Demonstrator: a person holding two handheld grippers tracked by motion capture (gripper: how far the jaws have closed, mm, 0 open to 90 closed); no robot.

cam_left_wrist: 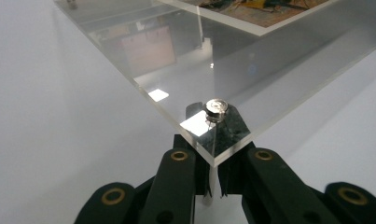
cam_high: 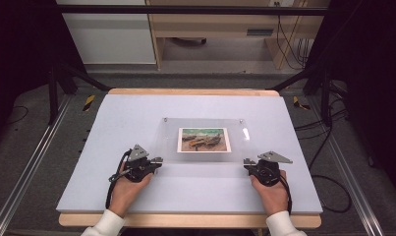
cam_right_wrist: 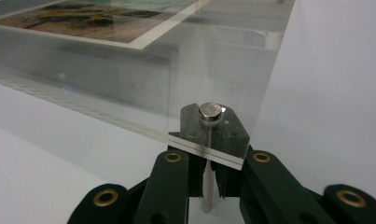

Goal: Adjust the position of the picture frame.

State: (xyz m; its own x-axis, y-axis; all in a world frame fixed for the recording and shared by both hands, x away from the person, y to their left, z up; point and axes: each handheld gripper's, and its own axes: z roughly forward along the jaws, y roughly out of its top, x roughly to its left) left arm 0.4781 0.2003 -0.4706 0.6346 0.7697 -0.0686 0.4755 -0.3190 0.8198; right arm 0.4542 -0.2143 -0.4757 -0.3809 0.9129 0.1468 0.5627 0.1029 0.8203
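I hold both grippers clamped on the near-corner standoff posts beneath the clear acrylic frame (cam_high: pixel 203 142): left gripper (cam_left_wrist: pixel 212 175) on the left standoff (cam_left_wrist: pixel 217 110), right gripper (cam_right_wrist: pixel 209 179) on the right standoff (cam_right_wrist: pixel 210 112), the frame's long axis spanning between the jaws.

We see the white desk (cam_high: pixel 136 118) evenly lit from above, darkness flanking it, glare patches on the acrylic sheet (cam_left_wrist: pixel 185 70), its far edges soft.
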